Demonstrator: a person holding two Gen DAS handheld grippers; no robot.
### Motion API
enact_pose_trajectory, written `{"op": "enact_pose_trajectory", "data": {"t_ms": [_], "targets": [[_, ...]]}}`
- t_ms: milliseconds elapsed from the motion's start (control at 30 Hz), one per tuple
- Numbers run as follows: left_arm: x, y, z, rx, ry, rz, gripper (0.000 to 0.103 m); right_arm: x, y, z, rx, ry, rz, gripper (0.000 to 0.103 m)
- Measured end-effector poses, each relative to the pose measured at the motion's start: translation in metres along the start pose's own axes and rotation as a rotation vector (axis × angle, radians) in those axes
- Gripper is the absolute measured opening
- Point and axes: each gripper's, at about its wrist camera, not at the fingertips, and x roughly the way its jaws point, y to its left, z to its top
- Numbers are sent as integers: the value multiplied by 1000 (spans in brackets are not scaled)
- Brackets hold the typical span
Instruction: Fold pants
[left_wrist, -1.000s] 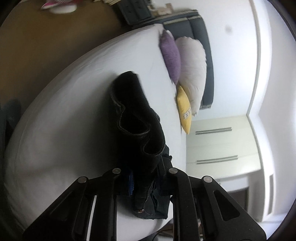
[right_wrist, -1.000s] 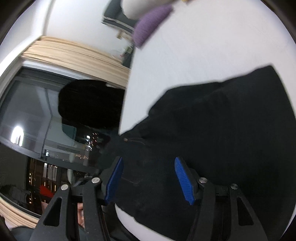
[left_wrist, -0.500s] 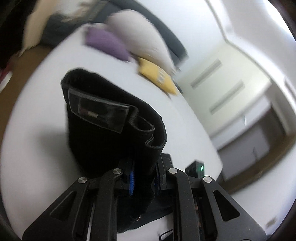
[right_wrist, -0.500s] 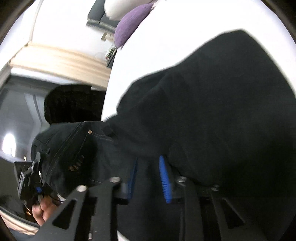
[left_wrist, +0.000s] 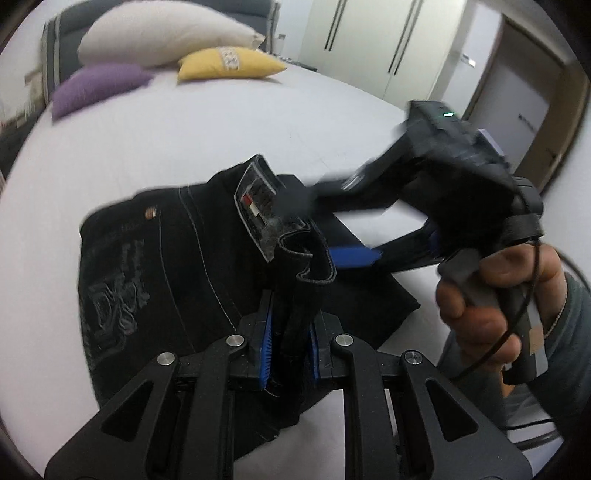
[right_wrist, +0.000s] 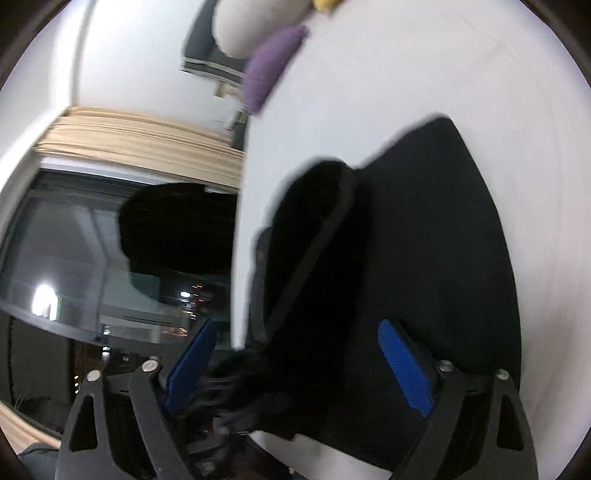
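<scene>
On the white bed (left_wrist: 155, 147), seen from my left wrist, the black pants (left_wrist: 159, 266) lie bunched, back pocket stitching and a rivet facing up. My left claw (left_wrist: 290, 339) is clamped on a raised fold of the pants, the blue pads pressed against the cloth on both sides. A clear tag (left_wrist: 256, 206) on the fabric stands just above that fold. My right claw (left_wrist: 332, 229) reaches in from the right, its fingers spread, one blue pad (left_wrist: 354, 256) lying against the cloth near the fold; my right hand (left_wrist: 491, 306) grips its handle. At the head of the bed sit a purple pillow (left_wrist: 96, 86), a white pillow (left_wrist: 162, 35) and a yellow pillow (left_wrist: 231, 62).

From my right wrist, my right claw (right_wrist: 295, 365) stands wide, nothing pinched between its pads. The pants (right_wrist: 424, 258) spread dark across the bed (right_wrist: 424, 74) ahead, and a raised fold of them stands up between my fingers. The purple pillow (right_wrist: 271, 66) shows far off, blurred.
</scene>
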Motion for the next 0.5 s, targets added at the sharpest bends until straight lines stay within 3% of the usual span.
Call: {"op": "enact_pose_trajectory", "data": {"t_ms": [33,133,200,267,300,500], "targets": [[1,-6,0,21,2,13,14,4,0,0,1,6,-1,86],[2,-24,-5,81,4,41,14,9,4,-1,-37,23,-22,66],[2,-28,-4,106,0,52,14,13,7,3,-63,36,-50,35],[6,-53,1,116,-2,53,14,13,8,9,-78,39,-100,23],[6,-58,2,119,-3,50,14,11,9,9,-86,36,-105,19],[22,-76,18,168,-8,41,14,-6,12,13,-120,-1,-101,17]]}}
